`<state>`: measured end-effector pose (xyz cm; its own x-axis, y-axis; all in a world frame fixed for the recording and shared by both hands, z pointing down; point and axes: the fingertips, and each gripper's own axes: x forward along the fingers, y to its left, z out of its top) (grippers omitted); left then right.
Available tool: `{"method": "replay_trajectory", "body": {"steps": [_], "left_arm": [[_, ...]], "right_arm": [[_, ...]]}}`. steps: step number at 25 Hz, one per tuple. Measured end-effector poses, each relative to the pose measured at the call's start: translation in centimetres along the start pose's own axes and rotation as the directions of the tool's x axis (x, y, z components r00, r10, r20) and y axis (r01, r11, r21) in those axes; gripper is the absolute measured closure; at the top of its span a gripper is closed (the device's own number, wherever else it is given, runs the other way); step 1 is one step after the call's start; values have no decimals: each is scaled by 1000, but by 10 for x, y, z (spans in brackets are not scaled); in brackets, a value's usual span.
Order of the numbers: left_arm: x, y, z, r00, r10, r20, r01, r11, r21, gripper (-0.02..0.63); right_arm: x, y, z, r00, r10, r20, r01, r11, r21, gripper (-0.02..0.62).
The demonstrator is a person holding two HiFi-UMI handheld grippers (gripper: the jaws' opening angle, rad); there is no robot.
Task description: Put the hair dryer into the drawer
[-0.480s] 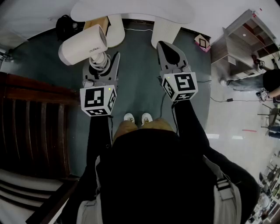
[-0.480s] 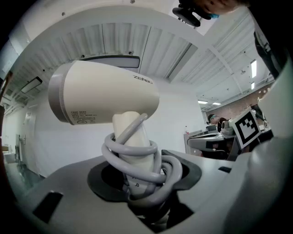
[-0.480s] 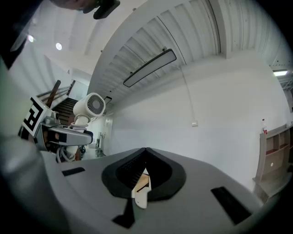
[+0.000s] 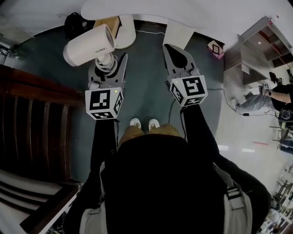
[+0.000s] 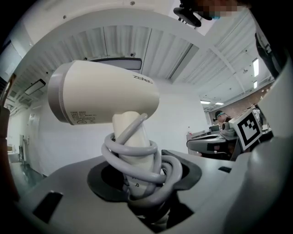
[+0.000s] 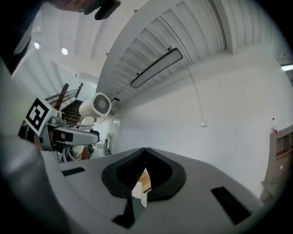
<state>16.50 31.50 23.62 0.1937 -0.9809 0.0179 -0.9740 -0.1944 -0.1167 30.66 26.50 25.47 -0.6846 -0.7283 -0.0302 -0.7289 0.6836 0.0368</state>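
The white table [image 4: 151, 11] along the top edge has drifted right; at upper left the left gripper [image 4: 110, 62] clamps the hair dryer [image 4: 89, 44] by its cord-wrapped handle above dark carpet [image 4: 146, 87], while the right gripper [image 4: 174, 50] has its jaws pressed together, empty

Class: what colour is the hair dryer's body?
Cream-white hair dryer; clearest in the left gripper view.

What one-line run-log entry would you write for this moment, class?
left claw: shut on hair dryer | cord: wound round hair dryer | right claw: shut, empty | hair dryer: held in air, not stowed
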Motion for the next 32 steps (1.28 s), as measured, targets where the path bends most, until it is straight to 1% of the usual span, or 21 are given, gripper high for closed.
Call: {"method": "replay_trajectory", "body": {"steps": [6,10,17,25,32], "left_arm": [[-5,-2,4,1000,22,15,-21,1000,-6,365],[-7,-4,7,999,47,21,-47,999,16,365],[-8,8,8,996,81,31,-83,995,54,365],[16,46,-2,995,100,30,-102,993,66,365],[58,97,-5,993,106,43,-109,992,64,365]], "right_arm": [[-3,1,6,999,41,34,-41,999,-2,569],[-5,-1,11,997,55,55,-53,998,-39,569],[9,1,10,996,75,54,-73,997,-30,569],[48,3,2,995,86,40,-85,996,-31,569],[111,-3,5,996,75,45,-74,997,-34,569]]}}
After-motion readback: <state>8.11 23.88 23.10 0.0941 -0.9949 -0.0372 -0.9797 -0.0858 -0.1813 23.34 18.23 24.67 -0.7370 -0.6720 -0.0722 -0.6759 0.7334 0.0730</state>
